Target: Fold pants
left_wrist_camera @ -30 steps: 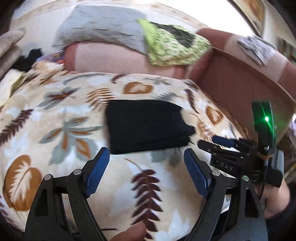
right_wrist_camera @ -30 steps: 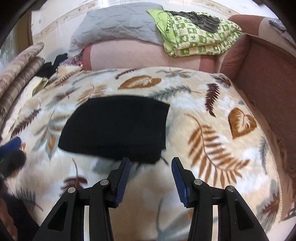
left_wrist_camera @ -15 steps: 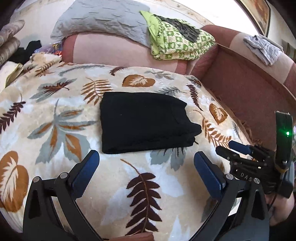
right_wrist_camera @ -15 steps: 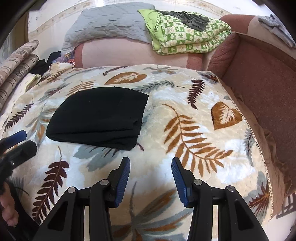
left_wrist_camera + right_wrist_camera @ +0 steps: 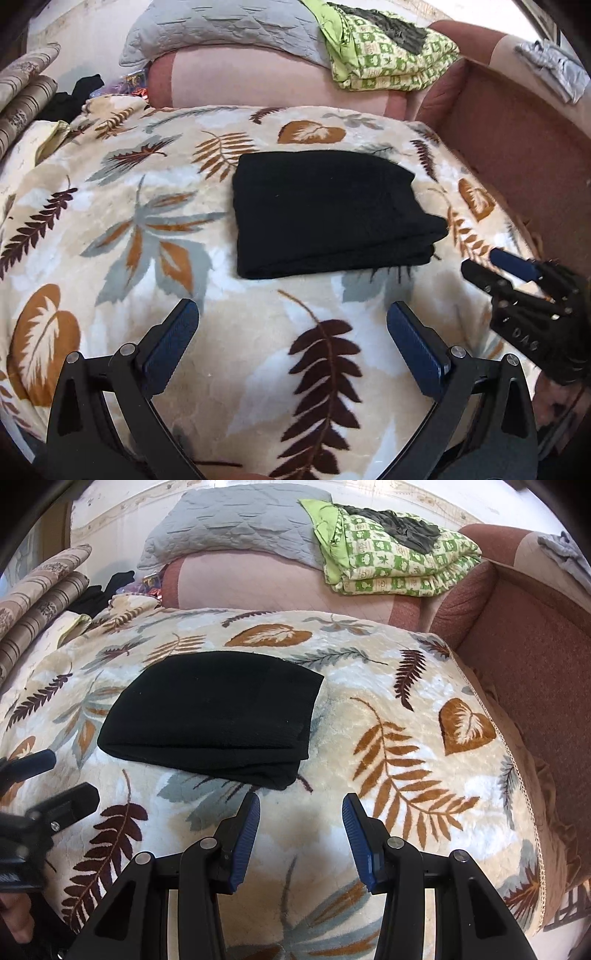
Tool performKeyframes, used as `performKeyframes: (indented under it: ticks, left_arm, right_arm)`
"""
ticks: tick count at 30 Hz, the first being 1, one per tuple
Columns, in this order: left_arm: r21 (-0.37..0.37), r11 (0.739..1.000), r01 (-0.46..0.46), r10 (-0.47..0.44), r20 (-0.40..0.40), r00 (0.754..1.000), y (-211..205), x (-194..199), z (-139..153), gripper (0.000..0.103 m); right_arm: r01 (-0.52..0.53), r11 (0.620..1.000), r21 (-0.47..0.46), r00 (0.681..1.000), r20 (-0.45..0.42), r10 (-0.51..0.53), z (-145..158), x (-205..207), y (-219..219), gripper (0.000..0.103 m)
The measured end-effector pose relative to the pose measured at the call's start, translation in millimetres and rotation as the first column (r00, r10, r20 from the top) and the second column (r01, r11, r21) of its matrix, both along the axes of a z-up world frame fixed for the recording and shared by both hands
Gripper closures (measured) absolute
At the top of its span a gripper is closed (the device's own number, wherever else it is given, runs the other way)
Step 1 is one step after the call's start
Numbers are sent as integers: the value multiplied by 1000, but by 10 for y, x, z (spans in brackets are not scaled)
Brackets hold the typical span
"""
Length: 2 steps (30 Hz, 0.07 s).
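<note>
1. Currently the black pants [image 5: 328,214] lie as a compact, layered rectangle on the leaf-print blanket [image 5: 129,229]; folding looks complete.
2. Left claw [image 5: 291,332]: jaws have just been opening and stand fully spread, holding nothing.
3. Right claw [image 5: 301,830]: jaws part-open, empty, just short of the pants.
4. Next move, if any: squaring the edges.
5. Containers: none visible.

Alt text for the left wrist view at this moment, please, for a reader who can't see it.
Folded black pants lie flat on a leaf-patterned blanket, held by neither gripper. The left gripper hovers in front of them, jaws wide and empty; the right gripper enters from the right edge. Behind lie a grey quilt and a green checked blanket.
</note>
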<state>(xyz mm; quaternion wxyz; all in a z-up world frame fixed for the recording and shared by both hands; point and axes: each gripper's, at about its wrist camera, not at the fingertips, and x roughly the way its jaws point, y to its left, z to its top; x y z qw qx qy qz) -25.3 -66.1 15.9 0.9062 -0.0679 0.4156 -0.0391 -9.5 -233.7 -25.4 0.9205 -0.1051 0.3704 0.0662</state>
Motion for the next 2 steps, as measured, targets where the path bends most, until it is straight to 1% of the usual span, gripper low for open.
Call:
performKeyframes:
  ticks: [2]
  left_arm:
    - [-5,1000,1,-1,-2,1000,17,-2,2,1]
  right_arm:
    - [3,1000,1,1000,3,-3,1,8,5,58]
